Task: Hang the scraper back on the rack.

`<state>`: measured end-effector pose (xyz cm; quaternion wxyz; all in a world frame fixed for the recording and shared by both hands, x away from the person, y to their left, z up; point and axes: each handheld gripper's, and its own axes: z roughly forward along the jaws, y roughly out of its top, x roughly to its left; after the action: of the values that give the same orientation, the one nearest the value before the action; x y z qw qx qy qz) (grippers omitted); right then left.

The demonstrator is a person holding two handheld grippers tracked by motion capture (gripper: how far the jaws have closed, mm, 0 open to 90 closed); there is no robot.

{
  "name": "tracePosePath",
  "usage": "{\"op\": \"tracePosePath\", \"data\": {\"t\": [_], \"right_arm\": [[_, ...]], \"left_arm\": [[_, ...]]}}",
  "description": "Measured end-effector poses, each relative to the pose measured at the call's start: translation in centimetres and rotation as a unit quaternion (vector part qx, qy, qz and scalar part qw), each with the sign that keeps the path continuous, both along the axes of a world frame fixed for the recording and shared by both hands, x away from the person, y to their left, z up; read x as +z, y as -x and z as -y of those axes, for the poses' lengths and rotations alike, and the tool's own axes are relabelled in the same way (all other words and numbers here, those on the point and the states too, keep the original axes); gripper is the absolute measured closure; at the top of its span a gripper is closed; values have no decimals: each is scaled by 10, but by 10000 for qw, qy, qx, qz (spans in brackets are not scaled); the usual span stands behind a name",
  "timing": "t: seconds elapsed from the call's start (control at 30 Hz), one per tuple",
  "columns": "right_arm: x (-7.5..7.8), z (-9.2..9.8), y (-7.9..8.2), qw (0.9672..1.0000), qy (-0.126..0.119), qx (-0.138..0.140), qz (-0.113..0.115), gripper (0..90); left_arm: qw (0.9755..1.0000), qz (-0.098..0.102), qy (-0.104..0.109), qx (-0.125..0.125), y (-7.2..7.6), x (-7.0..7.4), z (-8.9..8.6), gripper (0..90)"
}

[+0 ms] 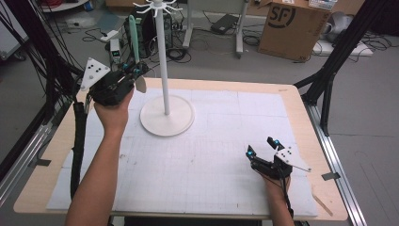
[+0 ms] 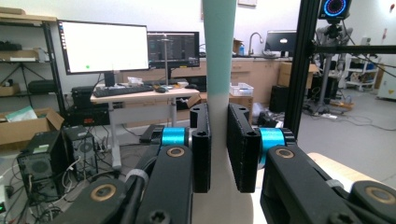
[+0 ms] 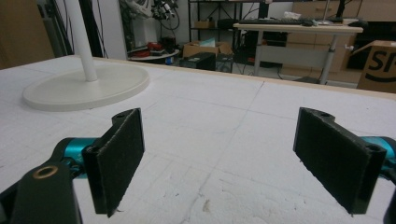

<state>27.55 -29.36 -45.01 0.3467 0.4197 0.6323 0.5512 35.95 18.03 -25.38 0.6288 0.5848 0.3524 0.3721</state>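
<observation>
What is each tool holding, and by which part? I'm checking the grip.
The left tool clamps a mint-and-white spatula-like utensil low on its handle. The right tool is open and holds nothing.

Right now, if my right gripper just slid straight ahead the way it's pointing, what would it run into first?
Probably nothing on the table. The right gripper has open jaws and looks along the bare white mat toward the far edge. The white stand's base sits off to the left of that line, though depth is hard to judge.
</observation>
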Motion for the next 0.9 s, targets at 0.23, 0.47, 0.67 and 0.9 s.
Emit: {"op": "tracePosePath", "data": {"t": [0.23, 0.47, 0.67, 0.9], "right_arm": [[0, 0, 0, 10000, 18, 3, 9, 157], [0, 0, 0, 10000, 25, 1, 22, 157], [0, 0, 0, 10000, 25, 0, 21, 157], [0, 0, 0, 10000, 26, 0, 22, 157]], "left_arm": [[10000, -68, -8, 32, -5, 5, 2, 803], [9999, -125, 9, 24, -10, 5, 2, 804], [9999, -111, -13, -6, -11, 6, 3, 804], [9999, -120, -42, -5, -12, 9, 6, 803]]}}
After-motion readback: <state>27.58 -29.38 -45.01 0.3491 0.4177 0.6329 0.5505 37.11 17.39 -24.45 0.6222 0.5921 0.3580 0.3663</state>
